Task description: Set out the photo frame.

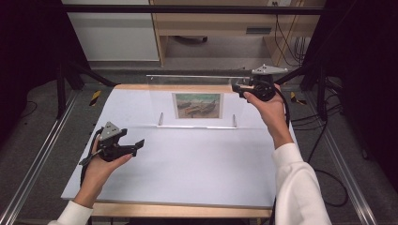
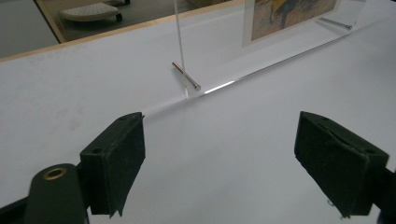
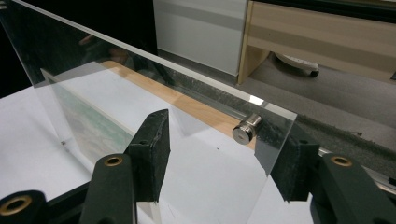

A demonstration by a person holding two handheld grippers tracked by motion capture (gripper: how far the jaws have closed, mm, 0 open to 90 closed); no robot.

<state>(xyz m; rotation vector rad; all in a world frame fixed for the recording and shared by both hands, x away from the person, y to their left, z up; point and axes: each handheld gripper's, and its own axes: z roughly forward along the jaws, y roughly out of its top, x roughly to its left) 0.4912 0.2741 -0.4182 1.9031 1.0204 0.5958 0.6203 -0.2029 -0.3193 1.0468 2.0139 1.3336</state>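
Observation:
A clear acrylic picture frame [image 1: 164,101] stands upright at the back of the white table top [image 1: 187,164], with a painted print [image 1: 197,105] inside it. My right gripper [image 1: 237,86] is at the frame's upper right corner. In the right gripper view the clear panel [image 3: 140,93] and its metal stud [image 3: 247,128] lie between the jaws of the right gripper [image 3: 219,163]; the near pad stands apart from the panel. My left gripper [image 1: 136,144] hovers low over the table, open and empty. In the left gripper view the left gripper [image 2: 219,154] faces the frame's lower stud [image 2: 187,77] and the print [image 2: 289,14].
Black uprights [image 1: 61,89] and aluminium rails [image 1: 37,154] flank the table. A wooden cabinet [image 1: 211,23] stands beyond the far edge, and cables [image 1: 324,136] lie on the floor to the right. A wheeled base [image 2: 91,11] rests on the floor behind.

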